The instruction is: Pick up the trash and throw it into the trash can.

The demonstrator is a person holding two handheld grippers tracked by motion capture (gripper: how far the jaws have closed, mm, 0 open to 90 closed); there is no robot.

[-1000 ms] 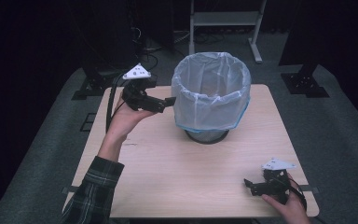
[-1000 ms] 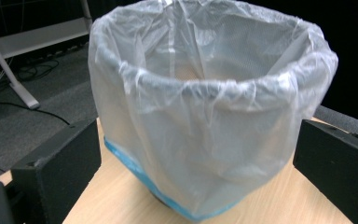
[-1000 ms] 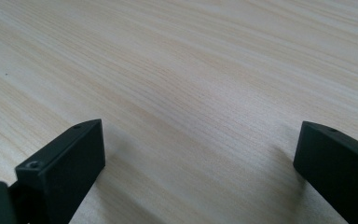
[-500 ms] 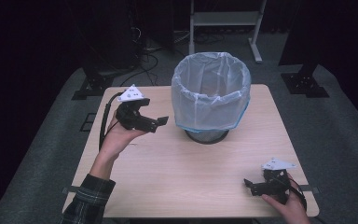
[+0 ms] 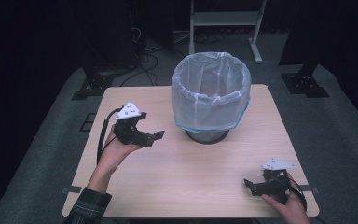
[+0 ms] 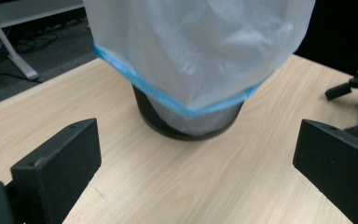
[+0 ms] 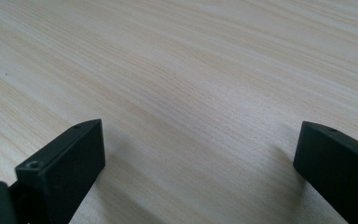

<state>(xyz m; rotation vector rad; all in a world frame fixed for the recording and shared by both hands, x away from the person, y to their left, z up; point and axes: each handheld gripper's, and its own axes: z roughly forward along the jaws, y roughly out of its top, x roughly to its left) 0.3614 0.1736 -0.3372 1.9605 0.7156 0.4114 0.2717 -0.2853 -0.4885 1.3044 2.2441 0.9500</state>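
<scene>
- The table (image 5: 177, 186) carries the bin (image 5: 207, 135), which stands at about 12 o'clock from the table middle, a little toward the far edge. It is a dark mesh basket and it looks light. In my judgement a push from the side could slide or tip it, because nothing holds it down.
- The bag (image 5: 212, 93) is already pulled over the rim, and its blue hem (image 6: 168, 100) hangs loose around the upper wall of the bin. The film seems very thin, so a jaw that catches it could tear it or drag it off the rim again.
- The left gripper (image 5: 151, 138) is held above the table at about 9 o'clock from the bin, near but apart from it. Its jaws stand wide apart and carry nothing, and they point toward the bin base. If the hand goes forward carelessly, a jaw may hit the basket or hook the hem.
- The right gripper (image 5: 251, 185) lies low at about 5 o'clock from the bin, well apart from it, near the front edge of the table. Its jaws are also spread wide and empty, close above the bare wood. I think the risk here is small: only a scrape on the surface, or the cable (image 5: 302, 198) snagging on the table edge.
</scene>
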